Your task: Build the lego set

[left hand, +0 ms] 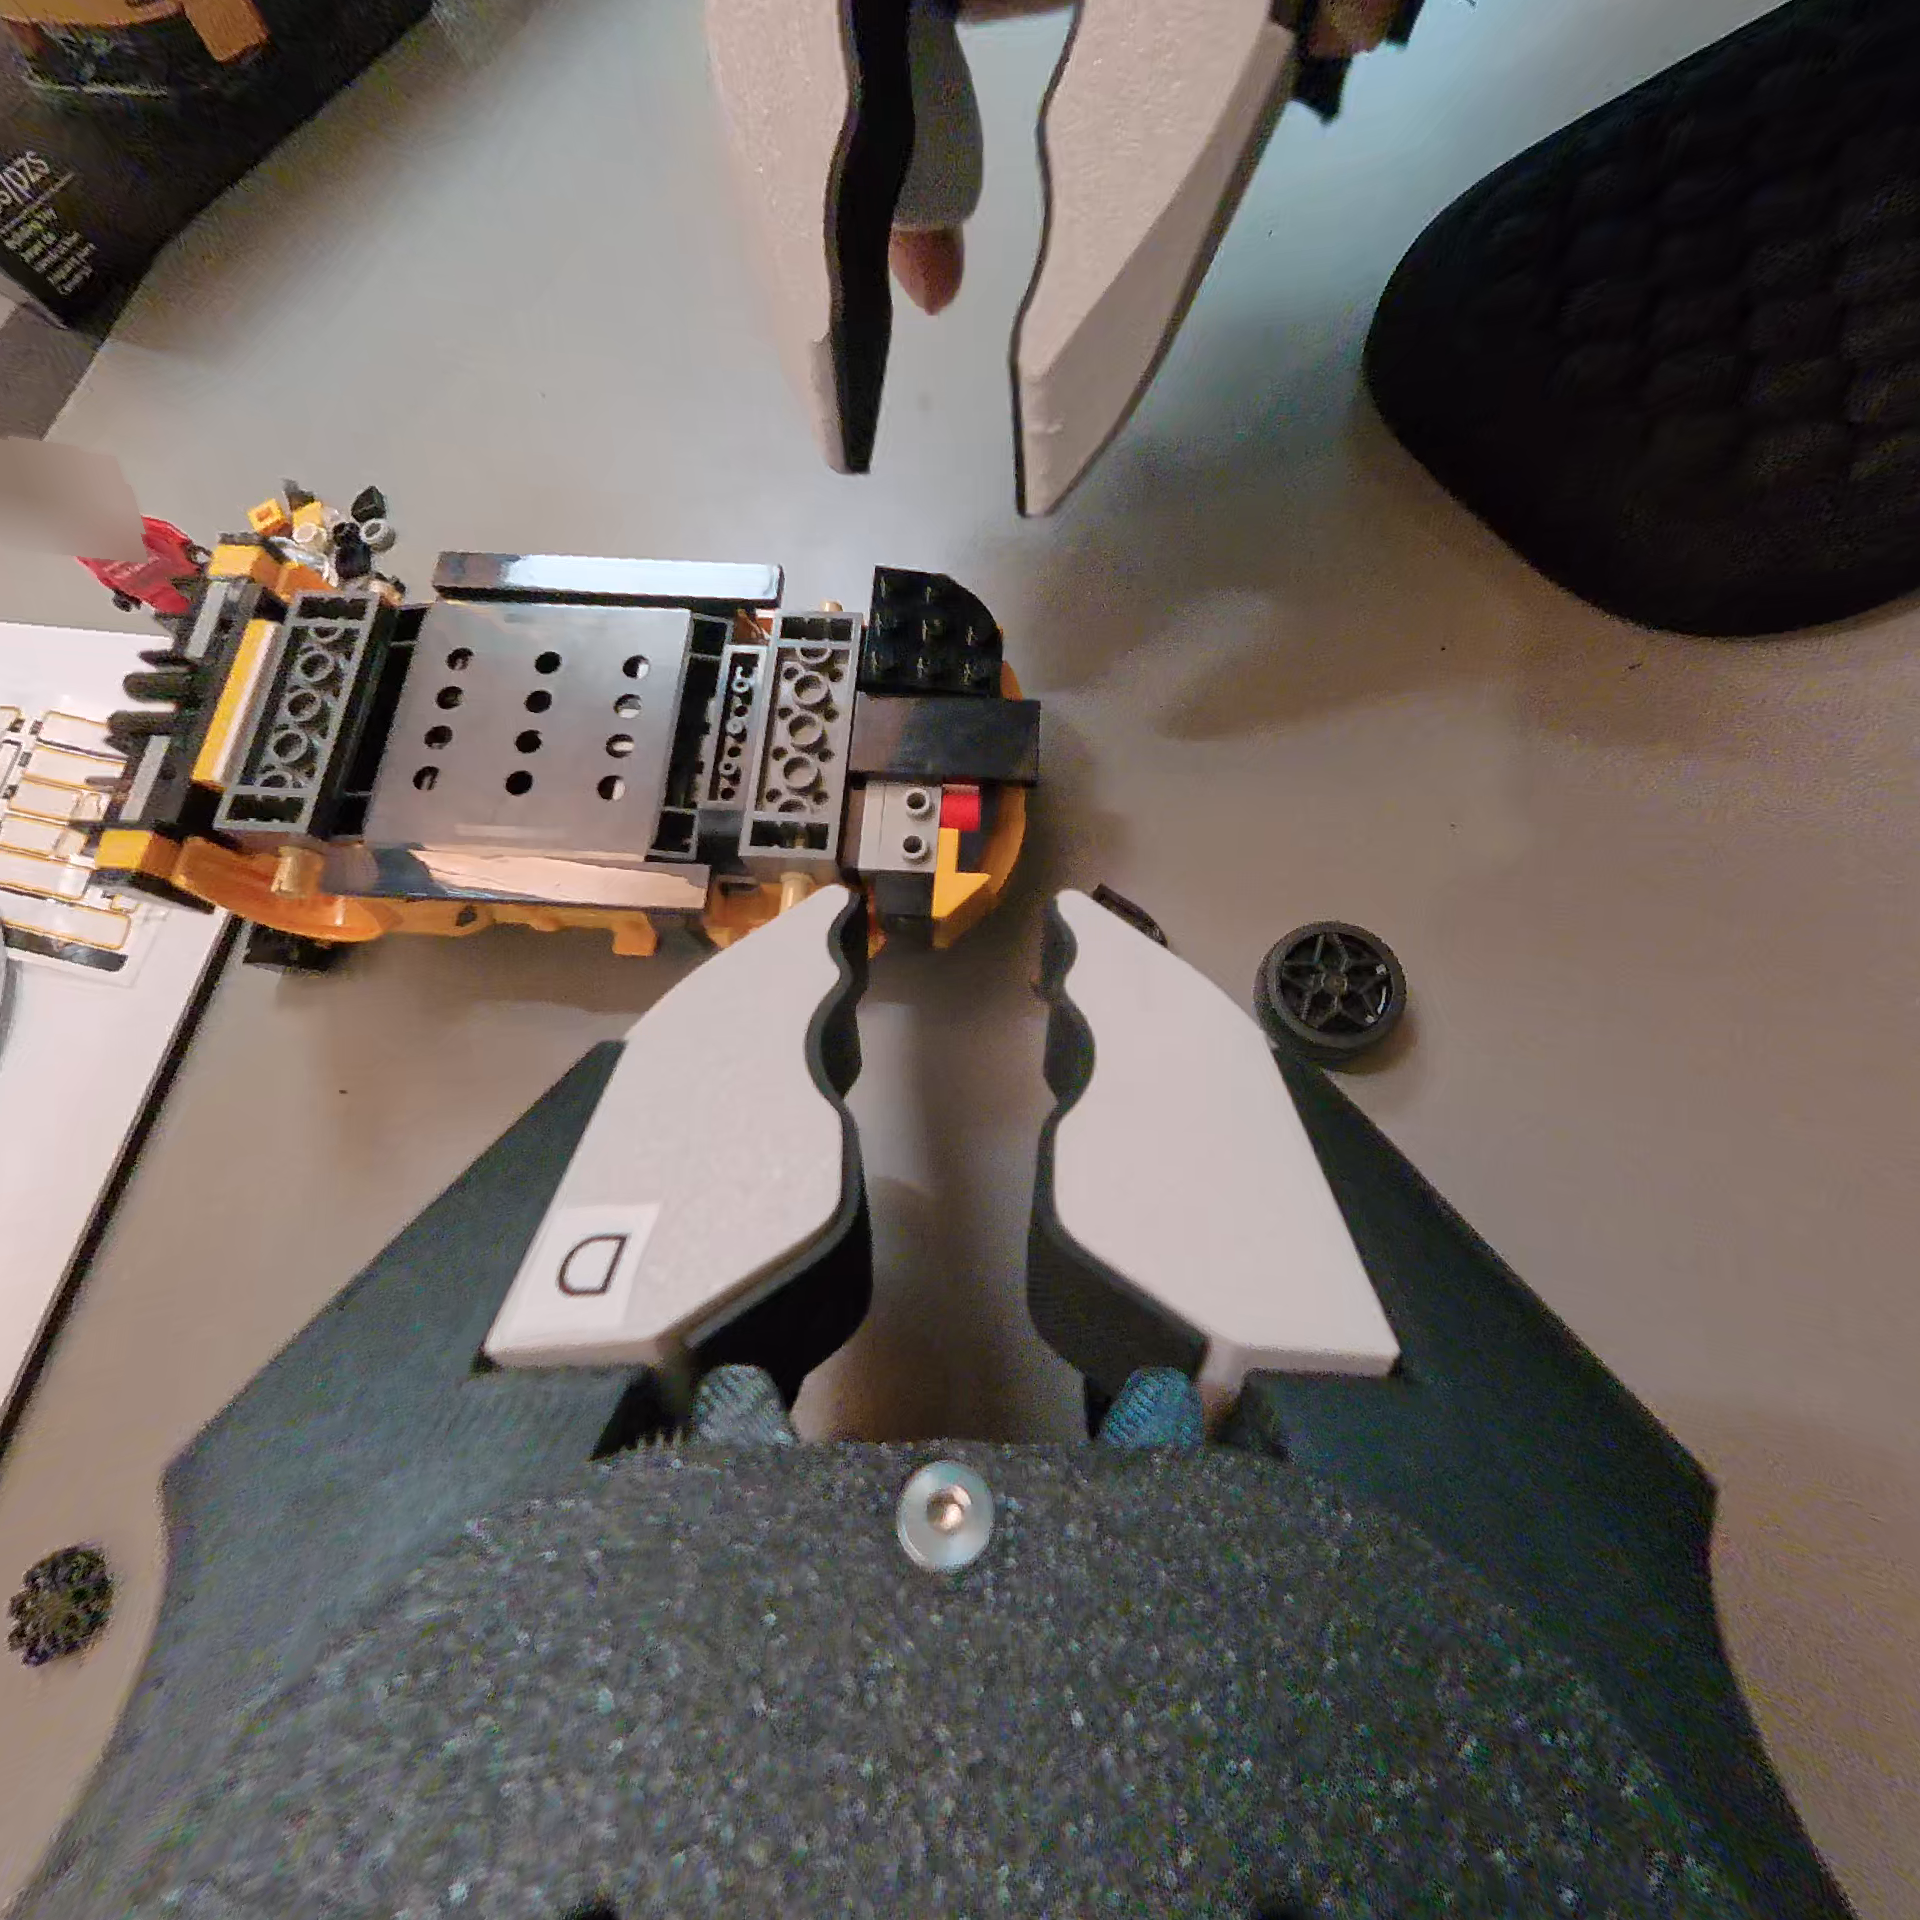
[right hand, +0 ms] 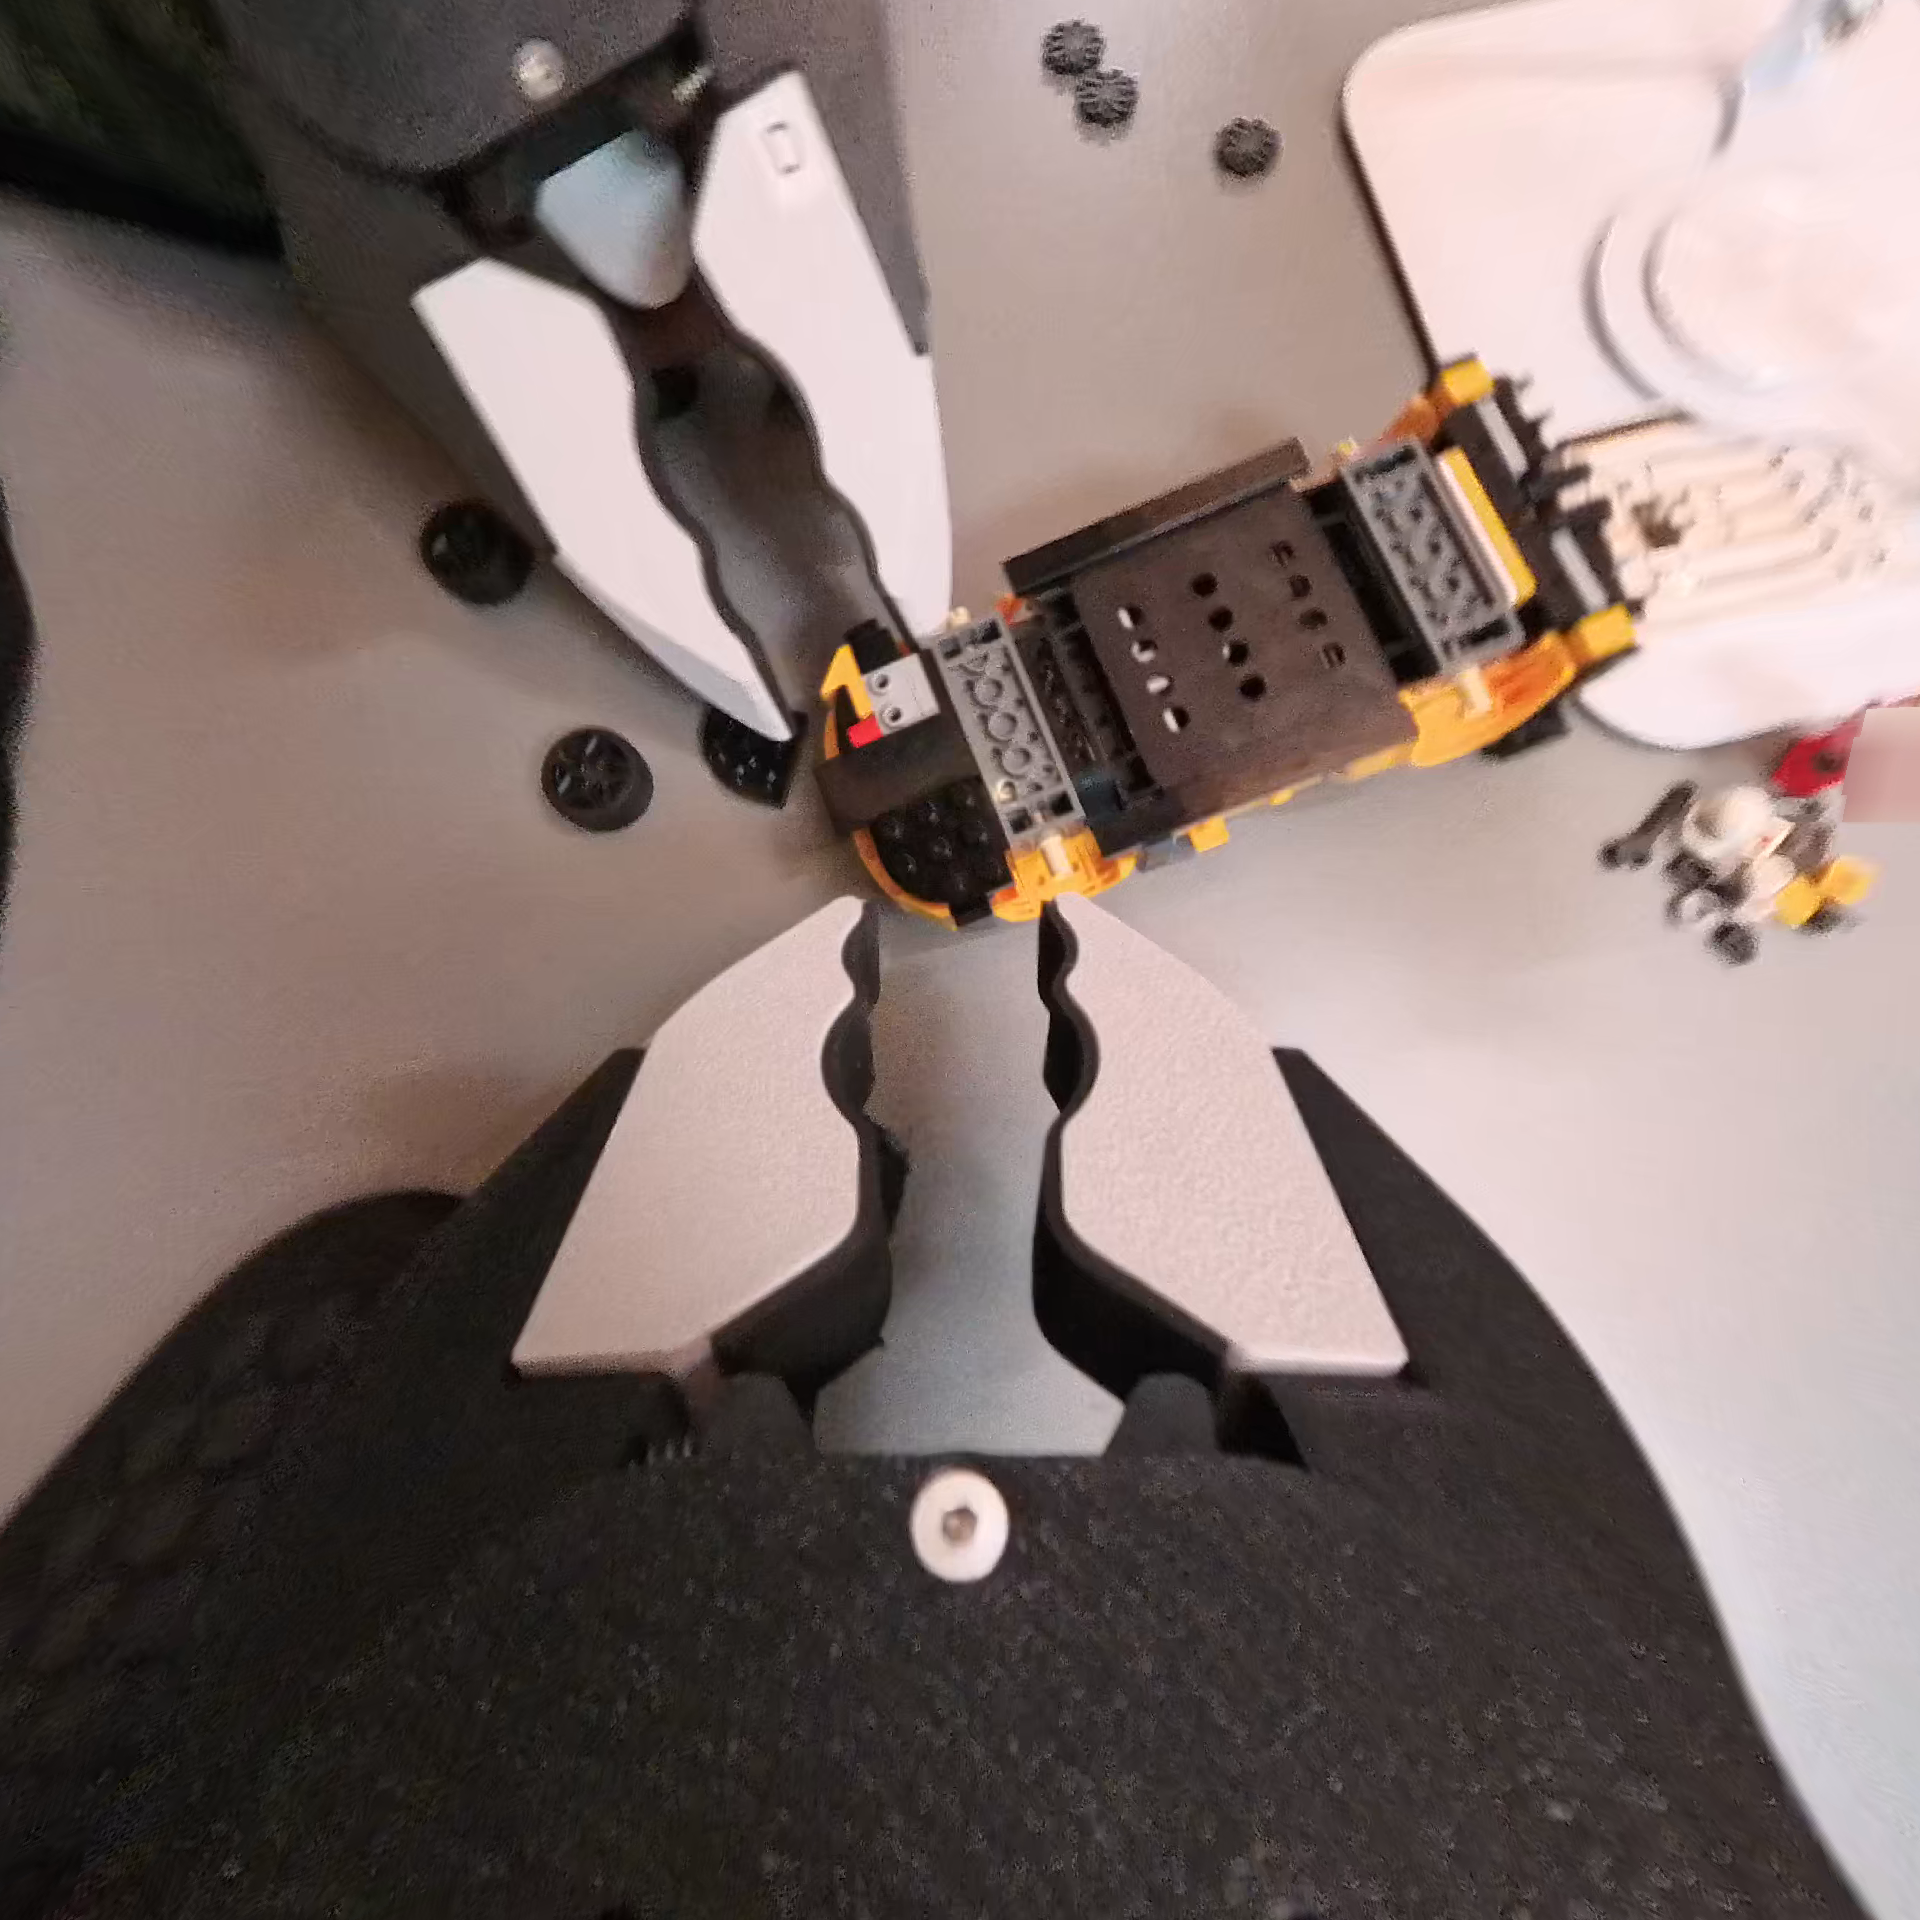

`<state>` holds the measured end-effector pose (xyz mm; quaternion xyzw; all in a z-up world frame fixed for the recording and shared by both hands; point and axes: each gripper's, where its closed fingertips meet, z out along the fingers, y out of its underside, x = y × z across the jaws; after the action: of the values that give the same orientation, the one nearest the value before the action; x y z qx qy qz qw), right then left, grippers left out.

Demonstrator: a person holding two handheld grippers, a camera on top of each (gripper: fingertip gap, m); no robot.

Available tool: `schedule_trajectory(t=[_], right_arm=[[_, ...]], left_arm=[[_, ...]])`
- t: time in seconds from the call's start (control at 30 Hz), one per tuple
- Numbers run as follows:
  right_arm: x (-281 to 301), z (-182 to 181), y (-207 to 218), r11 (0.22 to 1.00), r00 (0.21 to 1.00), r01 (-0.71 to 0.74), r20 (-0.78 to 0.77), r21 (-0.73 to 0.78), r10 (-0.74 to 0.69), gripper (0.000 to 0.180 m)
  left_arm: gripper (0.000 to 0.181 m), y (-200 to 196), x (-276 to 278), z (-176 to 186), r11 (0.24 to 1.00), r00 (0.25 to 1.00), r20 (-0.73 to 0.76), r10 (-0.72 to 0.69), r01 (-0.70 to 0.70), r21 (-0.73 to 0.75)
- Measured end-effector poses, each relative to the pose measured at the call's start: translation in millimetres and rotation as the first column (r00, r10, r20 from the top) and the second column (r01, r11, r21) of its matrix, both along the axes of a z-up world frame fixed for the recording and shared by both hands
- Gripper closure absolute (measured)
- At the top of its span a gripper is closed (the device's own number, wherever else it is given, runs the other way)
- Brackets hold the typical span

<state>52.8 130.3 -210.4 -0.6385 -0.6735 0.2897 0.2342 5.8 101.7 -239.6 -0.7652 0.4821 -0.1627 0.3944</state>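
While the orange-and-black car lies belly-up on the grey table, I have both tools closing in on its nose end with nothing in either. My left gripper is spread, empty, its left tip just beside the car's lower front corner. My right gripper is spread too, its tips almost at the axle pin on the facing side.

I judge the car is flipped so its axle pins stand clear for wheels: a loose black wheel sits at about three o'clock from my left tips, close enough to fetch next.

From the left wrist view I see the box at eleven o'clock and a sticker sheet at nine o'clock. Only the right wrist view shows more wheels at nine o'clock from the car, three small black gears at twelve, and a heap of small parts at three o'clock. That view is blurred, so fine detail escapes me.
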Motion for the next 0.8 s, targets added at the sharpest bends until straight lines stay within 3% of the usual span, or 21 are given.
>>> schedule_trajectory(t=[0.1,0.3,0.5,0.8], right_arm=[[-2,-7,0,0.967,0.991,0.127,-0.012,-0.220,-0.133,0.148],[-6,-19,0,0.788,0.956,0.272,0.059,-0.552,-0.289,0.139],[-12,-22,-4,0.675,0.940,0.299,0.087,-0.674,-0.329,0.137],[-18,-24,-3,0.617,0.933,0.318,0.122,-0.720,-0.338,0.146]], left_arm=[[0.147,0,-3,2,1.000,1.000,-0.003,0.012,-0.012,0.002],[0.141,1,-11,16,0.998,0.998,0.016,0.053,-0.054,0.026],[0.106,12,-16,-1,0.994,0.994,-0.014,0.106,-0.106,-0.026],[0.122,17,-15,-10,0.987,0.988,-0.036,0.147,-0.149,-0.053]])
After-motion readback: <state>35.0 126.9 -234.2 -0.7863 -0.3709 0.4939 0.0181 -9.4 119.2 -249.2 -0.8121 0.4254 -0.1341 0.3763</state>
